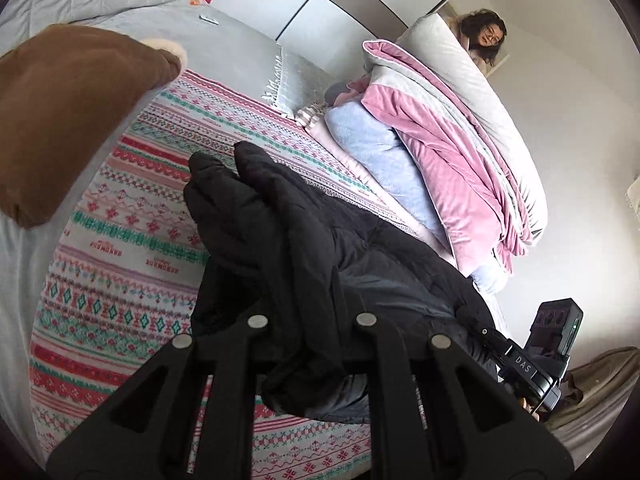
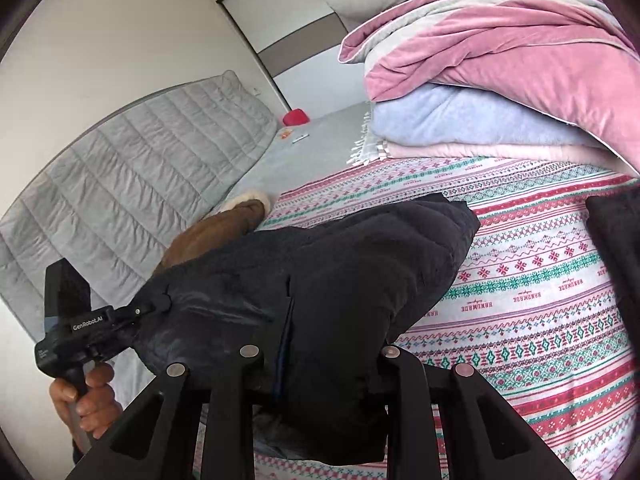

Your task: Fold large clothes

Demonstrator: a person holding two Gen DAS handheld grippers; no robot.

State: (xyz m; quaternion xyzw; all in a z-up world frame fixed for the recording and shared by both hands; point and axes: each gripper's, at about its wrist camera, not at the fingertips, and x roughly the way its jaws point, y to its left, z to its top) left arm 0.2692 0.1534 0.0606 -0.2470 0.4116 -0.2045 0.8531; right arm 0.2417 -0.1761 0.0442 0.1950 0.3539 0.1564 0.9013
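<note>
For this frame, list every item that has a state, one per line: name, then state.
Black jacket: bunched, lifted off the bed, gripped at two spots.
Left gripper: shut on the jacket.
Right gripper: shut on the jacket.
Brown garment: lying loose on the bed, unfolded.
Patterned sheet: spread flat.
Pink blanket: folded, on top of the stack.
Blue blanket: folded, under the pink one.

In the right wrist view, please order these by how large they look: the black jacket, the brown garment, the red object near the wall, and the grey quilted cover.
1. Grey quilted cover and black jacket: similar area; the jacket is nearer the camera, so unsure.
2. Brown garment, partly hidden behind the jacket.
3. Red object, smallest and farthest.
</note>
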